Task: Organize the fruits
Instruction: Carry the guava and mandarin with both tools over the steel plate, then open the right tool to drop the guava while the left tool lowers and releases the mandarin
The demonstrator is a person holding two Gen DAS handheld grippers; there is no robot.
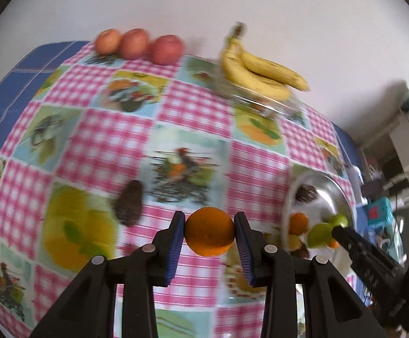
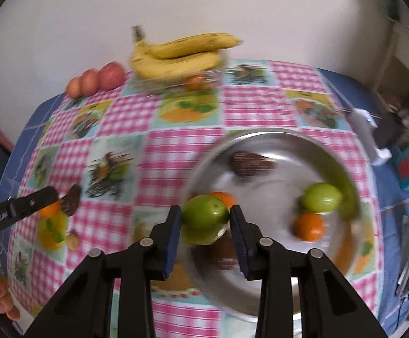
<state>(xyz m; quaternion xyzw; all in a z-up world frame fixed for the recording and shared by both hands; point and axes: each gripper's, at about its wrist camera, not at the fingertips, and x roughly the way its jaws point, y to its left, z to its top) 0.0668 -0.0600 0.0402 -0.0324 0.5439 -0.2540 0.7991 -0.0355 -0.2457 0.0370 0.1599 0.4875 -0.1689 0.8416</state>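
Checked fruit-print tablecloth (image 1: 114, 129) against white wall. Left gripper (image 1: 209, 232) clamping orange (image 1: 209, 231); right gripper (image 2: 205, 219) clamping green fruit (image 2: 204, 219) above steel bowl (image 2: 275, 138). Likely mid-sort; next, placing beside matching fruit.

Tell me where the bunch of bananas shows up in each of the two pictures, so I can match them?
Left wrist view: the bananas lie at the far table edge, upper right of centre, right of the three apples.
Right wrist view: the bananas lie at the far edge, upper left of centre, again right of the apples.
Shared landmark: the row of apples beside them.
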